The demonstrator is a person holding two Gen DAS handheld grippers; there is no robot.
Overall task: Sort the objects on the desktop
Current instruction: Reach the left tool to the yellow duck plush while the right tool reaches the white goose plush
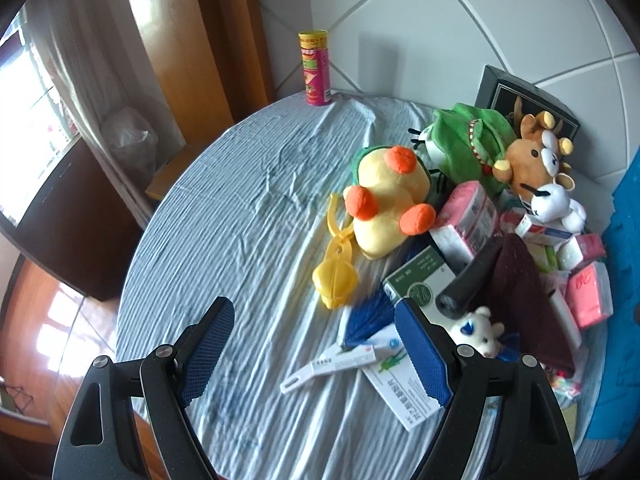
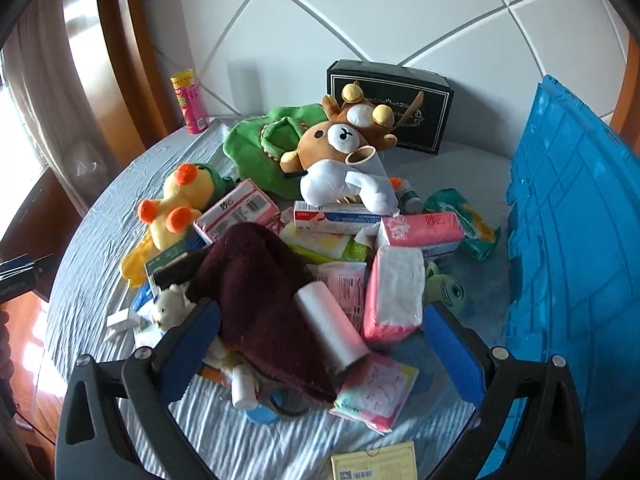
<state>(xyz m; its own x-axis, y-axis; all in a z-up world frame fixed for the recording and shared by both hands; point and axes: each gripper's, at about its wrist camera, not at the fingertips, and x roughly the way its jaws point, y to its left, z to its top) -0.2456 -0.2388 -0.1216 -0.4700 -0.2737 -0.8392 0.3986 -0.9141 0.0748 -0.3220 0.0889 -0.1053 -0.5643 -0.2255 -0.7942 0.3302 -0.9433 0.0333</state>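
A heap of objects lies on a table with a pale blue cloth point(image 1: 248, 208). My left gripper point(image 1: 316, 320) stands open above the cloth, nothing between its blue pads; just beyond it lie a yellow plastic clip toy point(image 1: 336, 268), a yellow duck plush point(image 1: 388, 196) and medicine boxes point(image 1: 416, 280). My right gripper point(image 2: 320, 320) is open over the heap's near side, with a dark red cloth point(image 2: 264, 288) and a white plastic roll point(image 2: 332, 328) below the gap between its fingers, untouched. Pink tissue packs point(image 2: 396, 296) and a brown bear plush point(image 2: 332, 140) lie further in.
A blue plastic crate point(image 2: 572, 240) stands at the right edge. A black box point(image 2: 390, 104) leans against the white wall at the back. A pink and yellow snack can point(image 1: 315, 68) stands at the far left corner. The left half of the cloth bears only wrinkles.
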